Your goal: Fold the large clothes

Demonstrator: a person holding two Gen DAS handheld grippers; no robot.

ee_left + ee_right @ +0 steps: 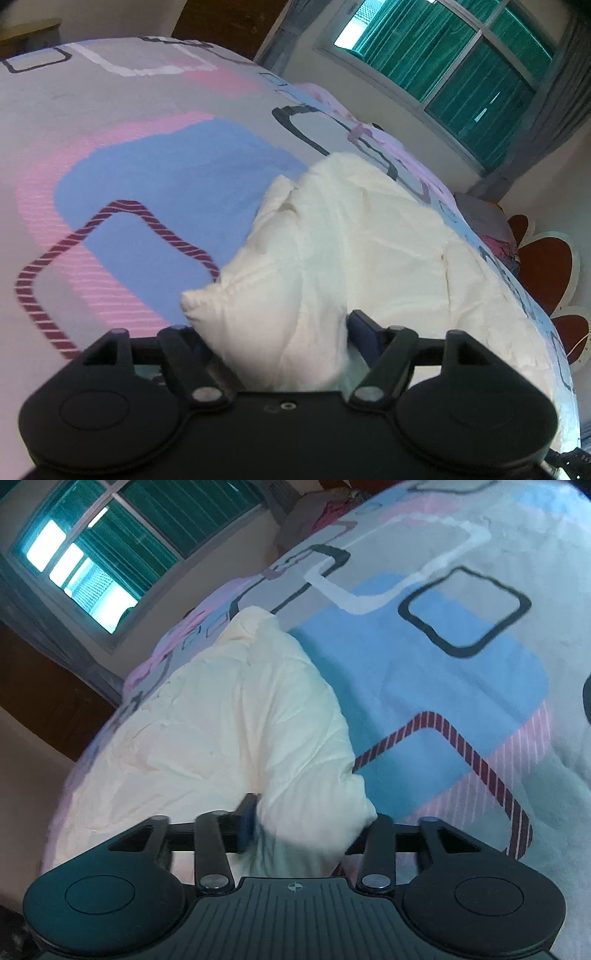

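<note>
A cream-white quilted garment (369,240) lies bunched on a bed cover (147,166) patterned in blue, pink and grey. My left gripper (273,332) has its jaws wide apart, with a thick fold of the garment lying loosely between them; the left finger is mostly hidden by cloth. In the right wrist view the same garment (221,720) spreads along the bed's edge over the cover (443,664). The right gripper (310,819) also stands with jaws apart, a rounded end of the garment between its fingers (247,819) without being pinched.
A window with green curtains (443,62) (129,535) faces the bed. A red flower-shaped mat (546,266) lies on the floor beyond the bed's edge. Other clothes (487,221) are piled at the bed's far corner. Dark wooden furniture (37,701) stands by the wall.
</note>
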